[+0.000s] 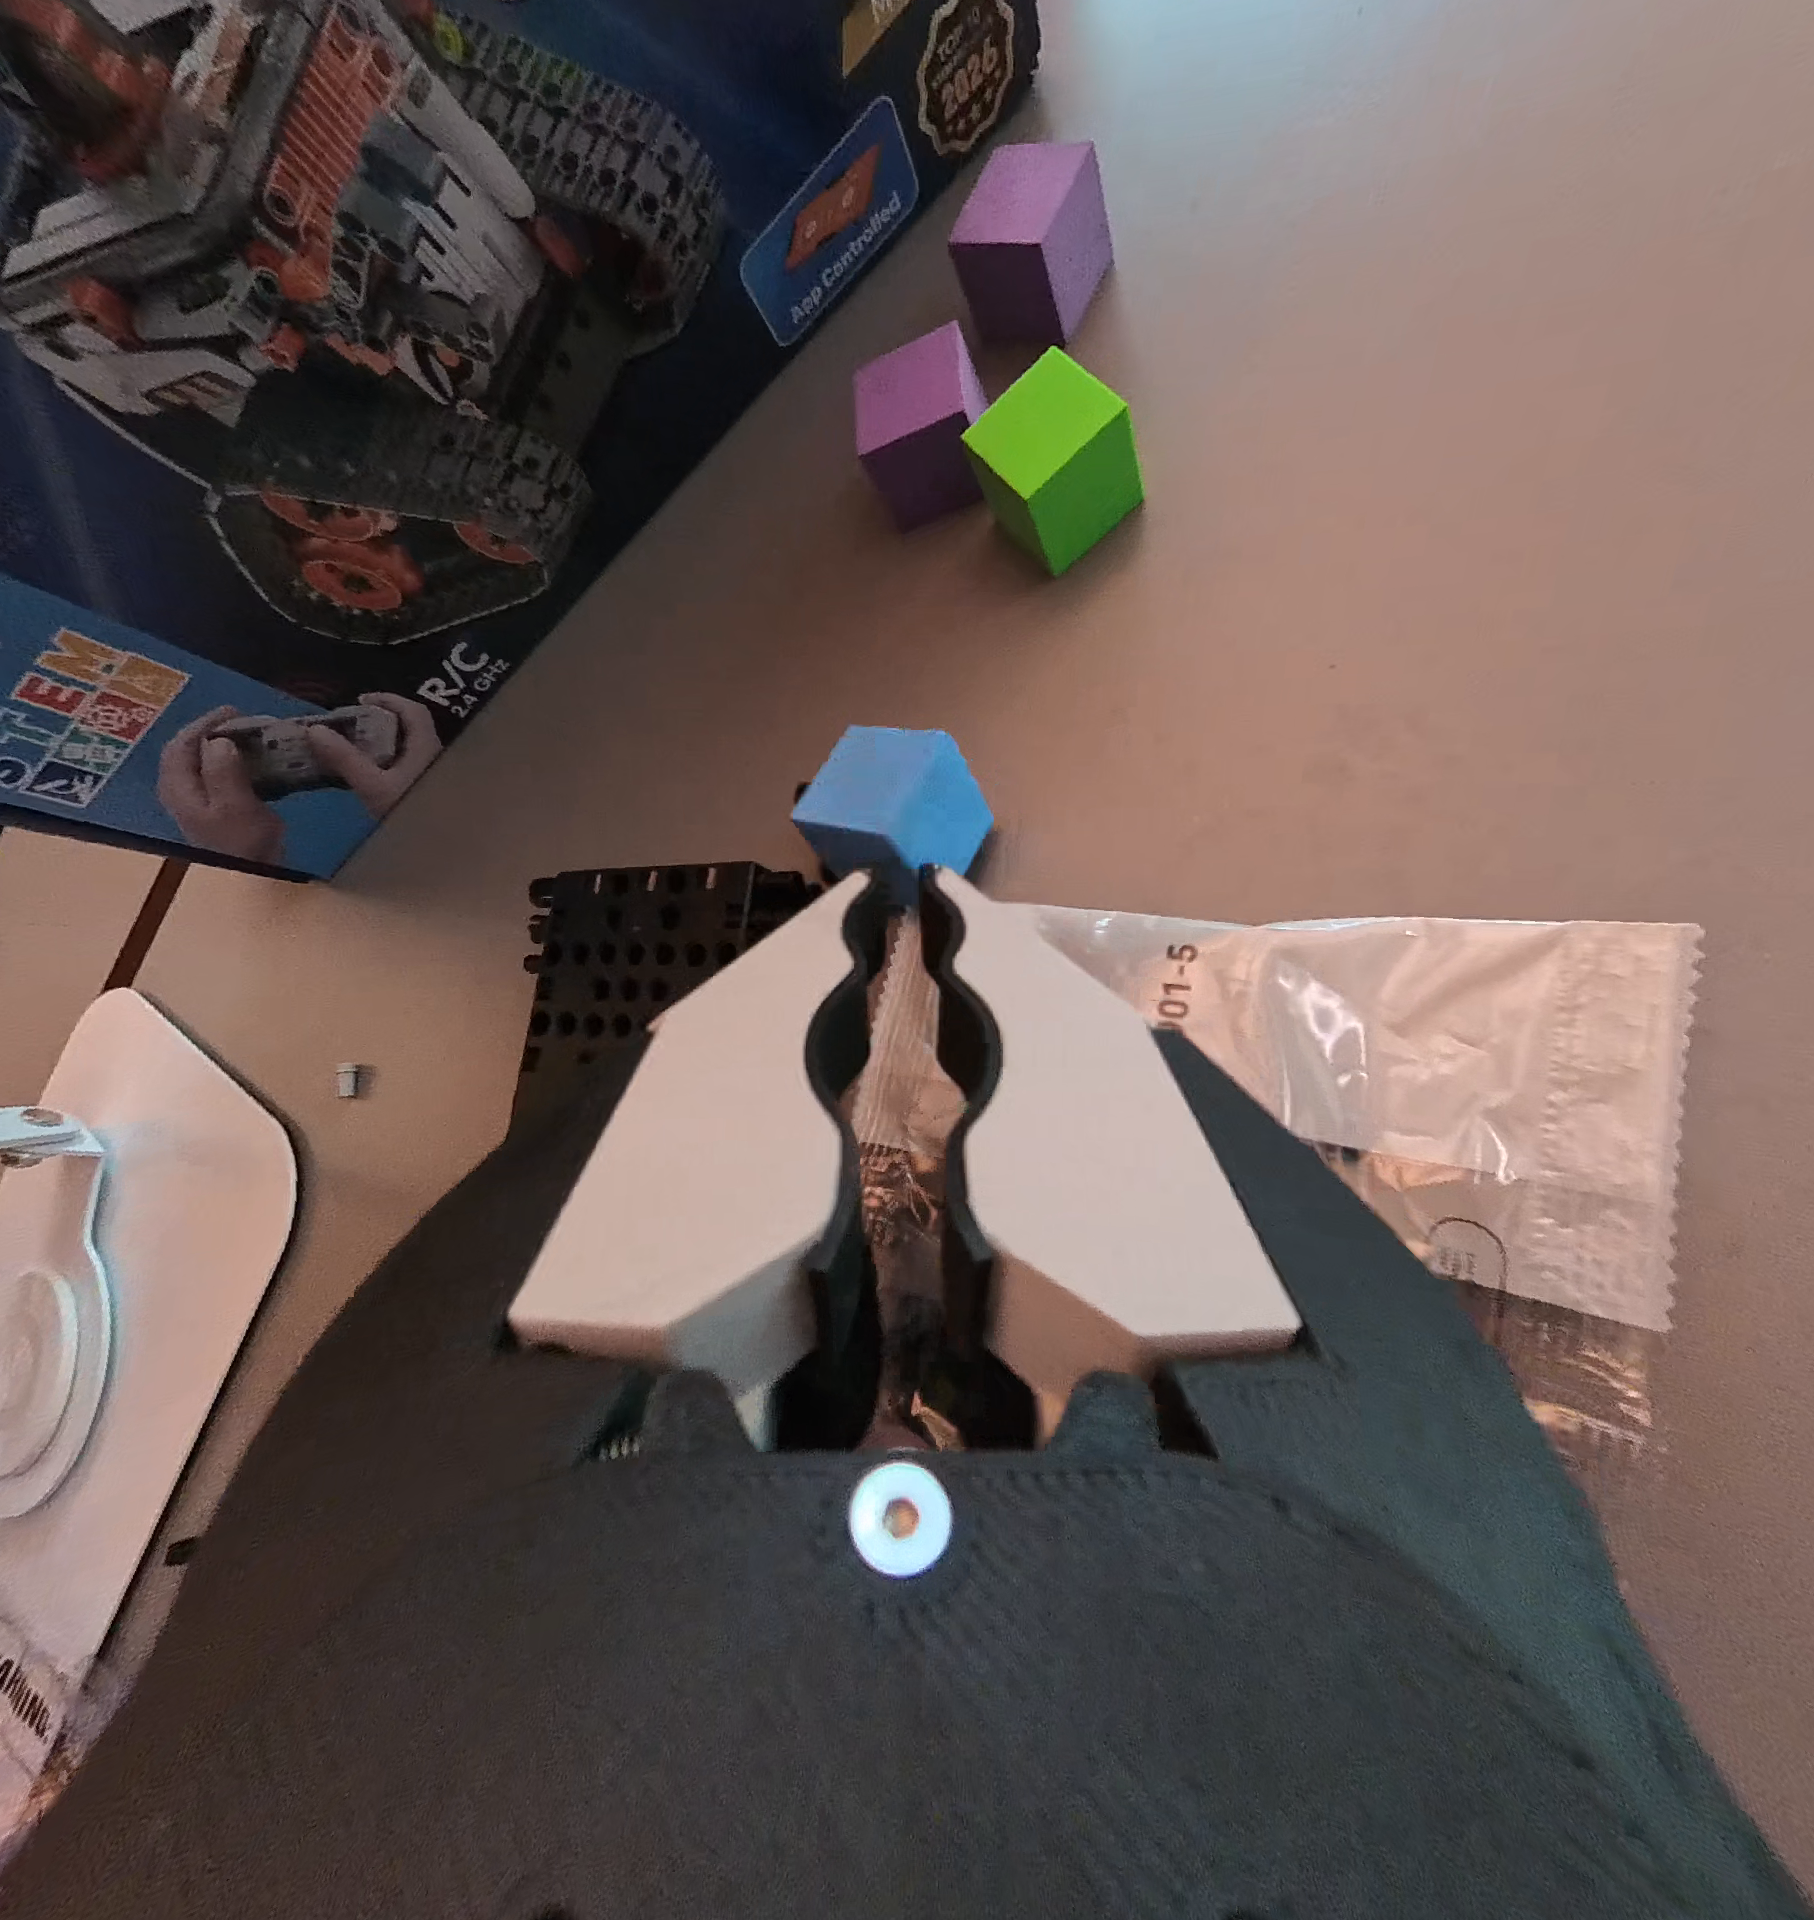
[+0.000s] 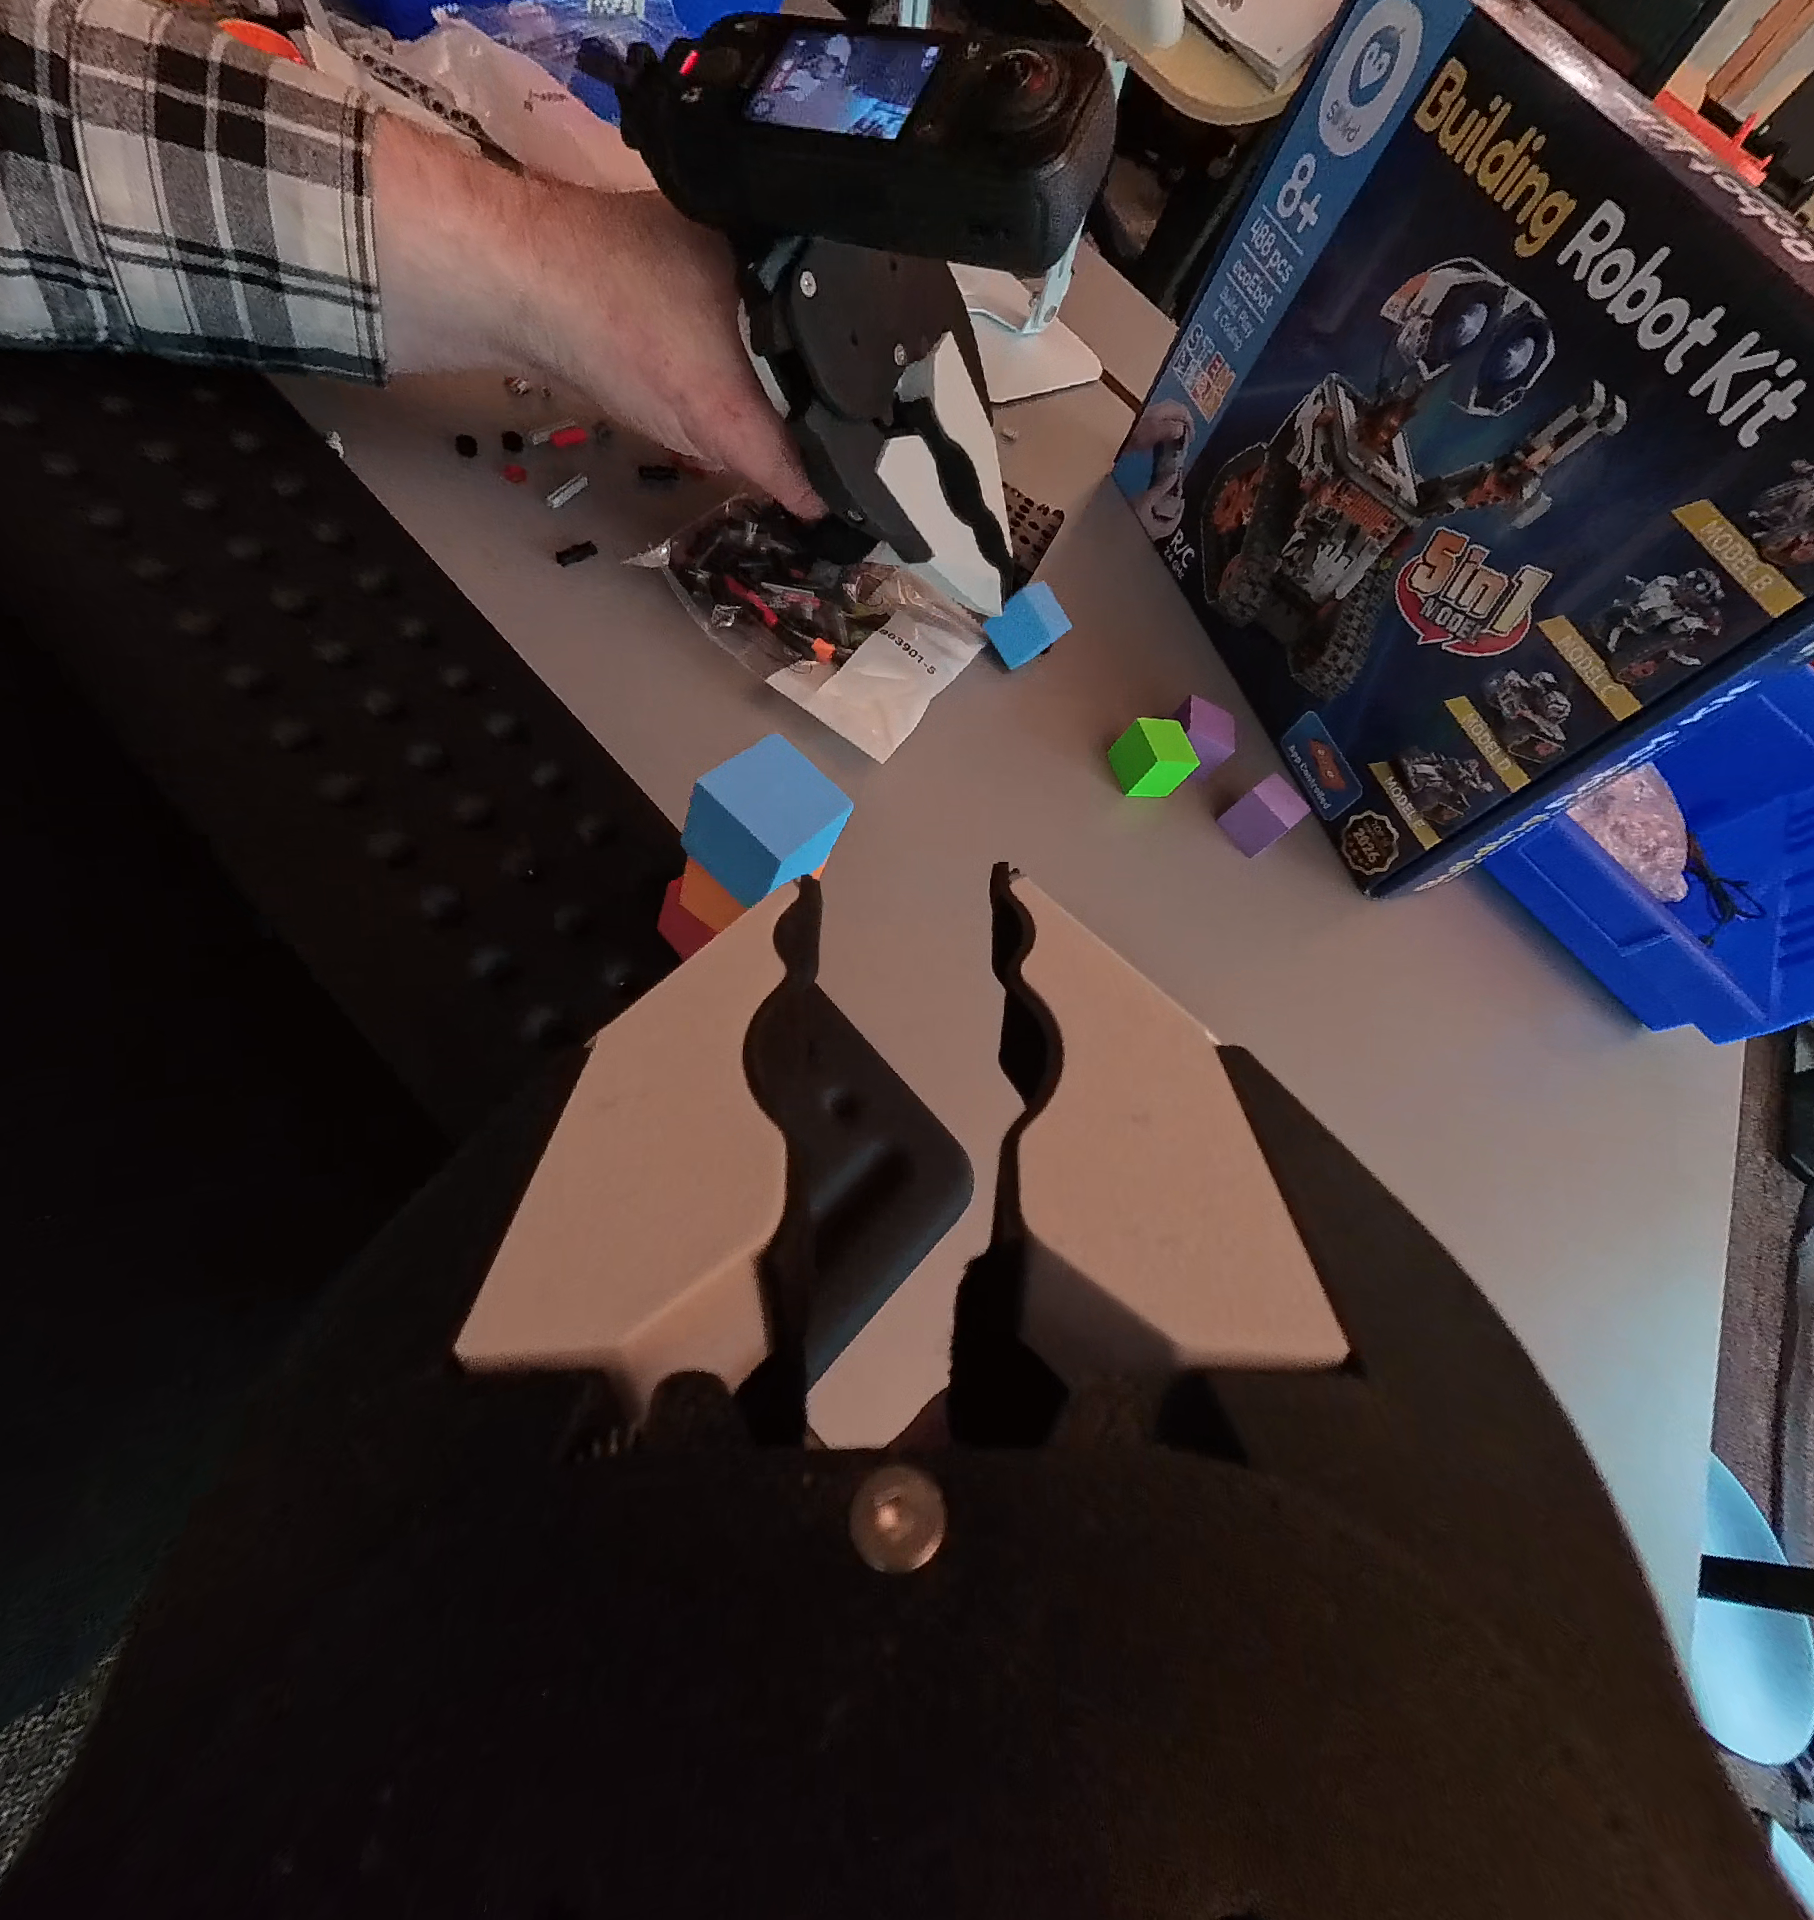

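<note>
Right beside the big toy box [image 2: 1568, 499], on the table [image 2: 1350, 1039], everything else sits. A clear bag of small parts [image 2: 830, 623] lies near the box. The left gripper [image 1: 895, 883] has its jaws almost closed, pinching a corner of a blue cube [image 1: 887, 795] near the box. The right gripper [image 2: 903, 883] is open and empty, beside a stack of cubes [image 2: 747, 842]. A green cube [image 2: 1150, 756] and two purple cubes [image 2: 1258, 812] sit by the box.
</note>
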A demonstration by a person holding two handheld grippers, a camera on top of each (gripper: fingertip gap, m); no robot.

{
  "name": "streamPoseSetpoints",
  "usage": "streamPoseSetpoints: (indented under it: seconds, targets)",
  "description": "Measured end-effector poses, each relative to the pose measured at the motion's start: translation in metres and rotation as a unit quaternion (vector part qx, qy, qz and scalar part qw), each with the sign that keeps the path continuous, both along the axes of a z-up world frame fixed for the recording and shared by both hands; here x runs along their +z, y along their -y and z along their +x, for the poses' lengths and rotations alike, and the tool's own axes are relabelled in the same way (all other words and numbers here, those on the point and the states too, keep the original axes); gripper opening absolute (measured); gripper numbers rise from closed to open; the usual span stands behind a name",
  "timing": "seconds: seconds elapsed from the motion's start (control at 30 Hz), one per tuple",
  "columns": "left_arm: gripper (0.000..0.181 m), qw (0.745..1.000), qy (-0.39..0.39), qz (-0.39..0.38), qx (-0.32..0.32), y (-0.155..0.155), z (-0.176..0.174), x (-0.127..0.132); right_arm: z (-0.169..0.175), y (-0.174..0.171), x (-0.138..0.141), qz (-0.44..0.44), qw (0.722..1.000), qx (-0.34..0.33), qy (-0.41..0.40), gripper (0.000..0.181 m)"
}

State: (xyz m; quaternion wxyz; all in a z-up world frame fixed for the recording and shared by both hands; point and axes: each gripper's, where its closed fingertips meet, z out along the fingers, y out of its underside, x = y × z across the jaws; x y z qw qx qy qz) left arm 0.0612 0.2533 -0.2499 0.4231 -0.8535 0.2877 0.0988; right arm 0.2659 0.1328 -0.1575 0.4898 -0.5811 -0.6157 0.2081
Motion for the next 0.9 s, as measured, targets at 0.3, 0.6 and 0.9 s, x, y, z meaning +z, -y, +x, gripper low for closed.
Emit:
streamPoseSetpoints:
  seconds: [0.3,0.6,0.9]
  targets:
    - [0.043,0.999,-0.008,-0.030,-0.011,-0.011,-0.001,-0.009,0.001,-0.003,0.000,-0.006,1.000,-0.001,-0.007,0.032]
    - [0.029,0.998,0.002,0.033,-0.051,-0.007,0.013,0.027,0.007,-0.009,0.001,-0.015,1.000,-0.010,-0.018,0.032]
    - [0.029,0.933,0.149,0.068,-0.320,0.103,0.134,0.127,0.025,-0.018,0.006,-0.036,0.998,-0.025,-0.041,0.029]
